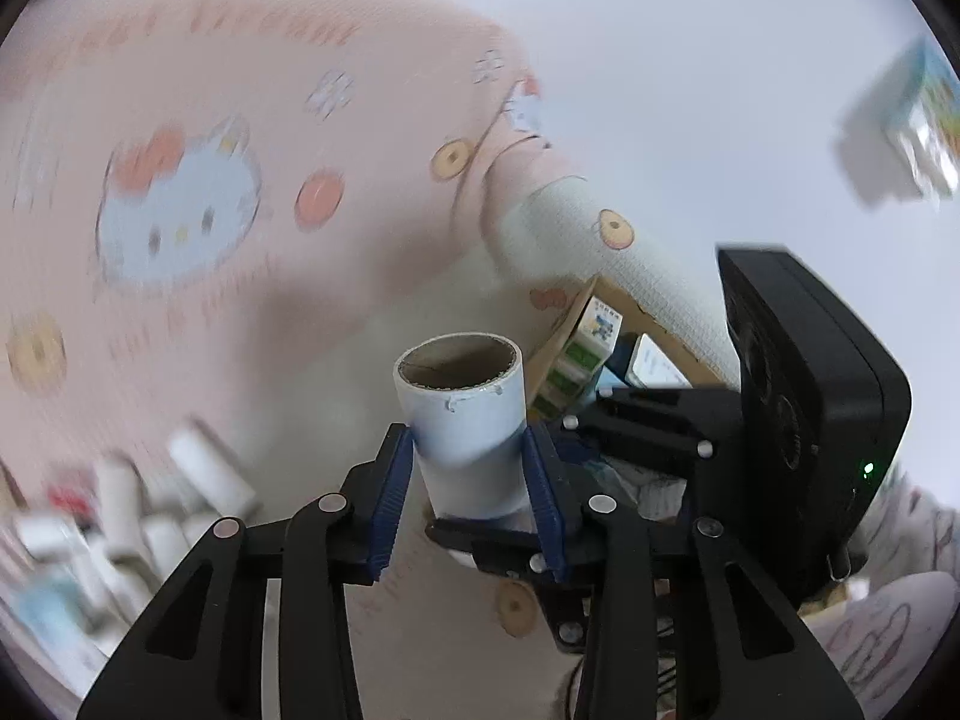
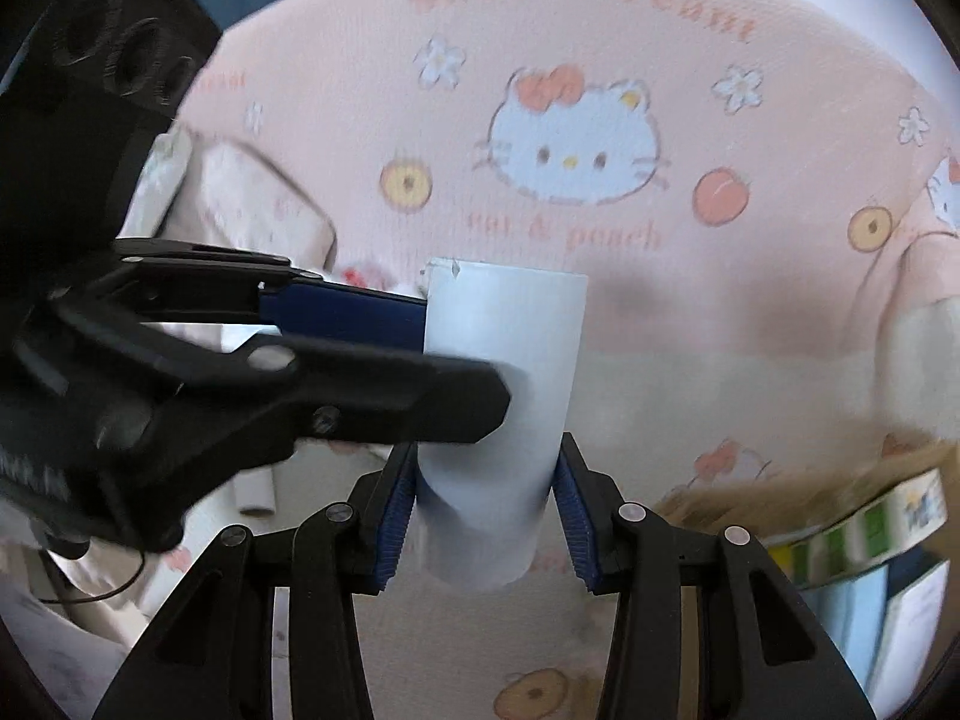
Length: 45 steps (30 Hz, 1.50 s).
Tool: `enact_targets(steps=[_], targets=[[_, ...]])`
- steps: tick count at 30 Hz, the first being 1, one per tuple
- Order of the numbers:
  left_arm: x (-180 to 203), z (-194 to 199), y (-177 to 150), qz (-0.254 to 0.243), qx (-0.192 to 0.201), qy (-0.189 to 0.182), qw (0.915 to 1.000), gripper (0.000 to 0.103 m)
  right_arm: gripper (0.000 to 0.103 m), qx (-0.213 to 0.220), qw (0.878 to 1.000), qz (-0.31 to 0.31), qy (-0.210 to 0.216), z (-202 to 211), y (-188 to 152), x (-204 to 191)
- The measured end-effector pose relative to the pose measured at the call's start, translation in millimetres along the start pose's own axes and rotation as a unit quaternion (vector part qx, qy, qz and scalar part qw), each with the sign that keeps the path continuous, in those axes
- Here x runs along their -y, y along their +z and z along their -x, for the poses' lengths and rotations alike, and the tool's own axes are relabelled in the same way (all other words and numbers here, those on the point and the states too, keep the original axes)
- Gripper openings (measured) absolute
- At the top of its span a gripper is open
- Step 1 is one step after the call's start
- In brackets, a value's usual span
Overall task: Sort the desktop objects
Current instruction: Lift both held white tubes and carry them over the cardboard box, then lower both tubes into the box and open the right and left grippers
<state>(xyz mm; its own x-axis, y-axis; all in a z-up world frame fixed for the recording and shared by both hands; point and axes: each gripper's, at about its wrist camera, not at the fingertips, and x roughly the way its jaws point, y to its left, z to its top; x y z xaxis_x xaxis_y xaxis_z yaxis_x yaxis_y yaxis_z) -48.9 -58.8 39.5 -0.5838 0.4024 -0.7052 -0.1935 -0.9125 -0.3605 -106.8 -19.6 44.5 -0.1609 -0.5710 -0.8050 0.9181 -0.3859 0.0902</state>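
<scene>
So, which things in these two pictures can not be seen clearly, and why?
- Pile of white tubes, left wrist view: smeared by motion blur, cannot be counted.
- Cardboard box, left wrist view: contents largely hidden behind the right tongs; in the right wrist view it is cut off by the edge.
- Paper roll, right wrist view: lower end hidden between the right tongs; part covered by the left tongs.
- Carton, left wrist view: print too blurred to read.

open pink blanket ahead, tube pile left, cardboard box right
</scene>
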Motion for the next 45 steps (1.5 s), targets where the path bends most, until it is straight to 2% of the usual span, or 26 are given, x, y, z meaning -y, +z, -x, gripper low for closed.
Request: enact_targets(steps=[4,7,11,14,16,20,23,28,31,34,36,40,45], targets=[[25,10,46,-0.033,-0.007,0.023,0.9992,0.041,0.042,0.011,1.000,0.000,-0.004,24,32,23],[42,9,69,-0.050,-0.013,0.029,0.9982,0.040,0.042,0.000,1.000,-0.014,0.005,42,52,43],[57,-8,83,-0.060,-0.021,0.008,0.9979,0.040,0.042,0.008,0.999,-0.043,0.008,62,54,67],[68,-31,80,-0.063,-0.037,-0.020,0.9971,0.040,0.042,0.024,0.997,-0.074,0.002,71,33,85],[77,-52,73,-0.074,-0.055,-0.041,0.9949,0.040,0.042,0.018,0.995,-0.099,0.001,73,13,99],[85,-97,60,-0.056,-0.105,-0.084,0.9894,0.040,0.042,-0.029,0.990,-0.139,0.003,66,-25,123],[95,-124,53,-0.056,-0.127,-0.101,0.9851,0.039,0.042,-0.060,0.986,-0.154,-0.019,60,-46,136],[111,-155,40,-0.057,-0.162,-0.106,0.9795,0.038,0.042,-0.096,0.974,-0.203,-0.016,48,-73,159],[108,-163,36,-0.043,-0.178,-0.109,0.9770,0.038,0.042,-0.111,0.975,-0.193,-0.025,43,-81,159],[97,-168,33,-0.008,-0.188,-0.112,0.9757,0.038,0.042,-0.114,0.977,-0.179,-0.018,38,-85,161],[90,-173,33,0.017,-0.196,-0.110,0.9743,0.038,0.042,-0.115,0.975,-0.188,0.005,33,-87,167],[77,-183,25,0.062,-0.220,-0.088,0.9696,0.036,0.042,-0.139,0.967,-0.210,0.036,16,-93,171],[75,-192,19,0.046,-0.226,-0.053,0.9716,0.036,0.041,-0.170,0.967,-0.188,0.028,-13,-95,168]])
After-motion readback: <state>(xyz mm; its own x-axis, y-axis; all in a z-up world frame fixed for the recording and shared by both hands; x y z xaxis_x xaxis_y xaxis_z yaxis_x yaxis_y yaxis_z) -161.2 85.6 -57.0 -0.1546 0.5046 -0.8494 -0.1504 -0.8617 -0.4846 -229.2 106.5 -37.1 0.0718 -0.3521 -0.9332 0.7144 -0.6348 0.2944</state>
